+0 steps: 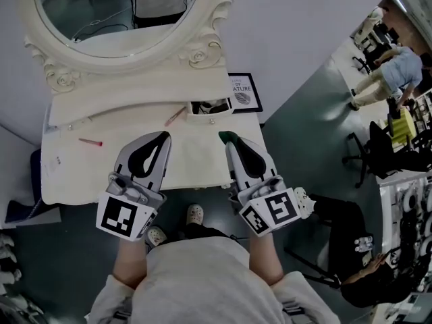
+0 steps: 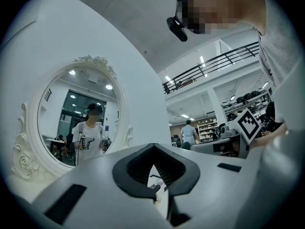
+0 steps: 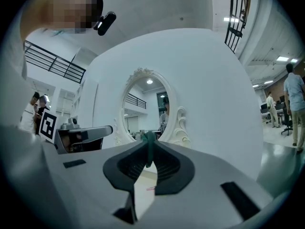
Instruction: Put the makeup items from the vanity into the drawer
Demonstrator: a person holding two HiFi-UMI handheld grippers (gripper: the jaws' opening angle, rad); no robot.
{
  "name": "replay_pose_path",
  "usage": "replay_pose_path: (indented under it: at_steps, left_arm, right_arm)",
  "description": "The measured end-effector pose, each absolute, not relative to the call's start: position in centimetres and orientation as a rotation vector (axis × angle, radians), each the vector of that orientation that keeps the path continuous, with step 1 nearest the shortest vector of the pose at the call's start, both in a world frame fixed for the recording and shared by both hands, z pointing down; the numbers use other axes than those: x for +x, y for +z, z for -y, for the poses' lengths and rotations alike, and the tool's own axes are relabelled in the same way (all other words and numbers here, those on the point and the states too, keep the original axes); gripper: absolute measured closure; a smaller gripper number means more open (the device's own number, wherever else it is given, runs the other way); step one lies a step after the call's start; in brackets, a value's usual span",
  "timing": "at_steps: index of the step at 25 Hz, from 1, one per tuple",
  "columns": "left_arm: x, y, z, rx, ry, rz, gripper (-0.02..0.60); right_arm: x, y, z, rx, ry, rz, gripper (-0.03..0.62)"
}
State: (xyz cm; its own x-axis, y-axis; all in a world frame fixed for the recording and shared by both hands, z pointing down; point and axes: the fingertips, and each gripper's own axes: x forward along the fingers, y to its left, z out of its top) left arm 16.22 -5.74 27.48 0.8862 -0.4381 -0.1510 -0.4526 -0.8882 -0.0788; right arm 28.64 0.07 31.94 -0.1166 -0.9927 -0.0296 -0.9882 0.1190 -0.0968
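Right gripper (image 1: 228,141) jaws pinch a green item (image 3: 150,146) (left gripper (image 1: 164,136) jaws pressed together).

From the head camera we look steeply down on the vanity (image 1: 196,155) from close above. The mirror (image 1: 115,19) is at 11 o'clock, the left gripper (image 1: 165,136) at 7 and the right gripper (image 1: 227,139) at 5. Each gripper camera sits just behind its own jaws and faces along them, roughly level, toward the mirror. From the left one we see the mirror at 9 o'clock and the right gripper's cube (image 2: 248,123) at 3. From the right one we see the mirror at centre and the left gripper at 9. All three views share the mirror.
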Motion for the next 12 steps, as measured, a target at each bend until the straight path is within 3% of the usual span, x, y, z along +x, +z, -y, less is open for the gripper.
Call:
replay_pose_path:
  at_steps: [12]
  left_arm:
    - [16.5, 31.3, 7.1, -2.951, -0.013, -0.82, 0.571]
  right_arm:
    - [31.3, 35.8, 3.8, -2.002, -0.184, -2.4, 0.551]
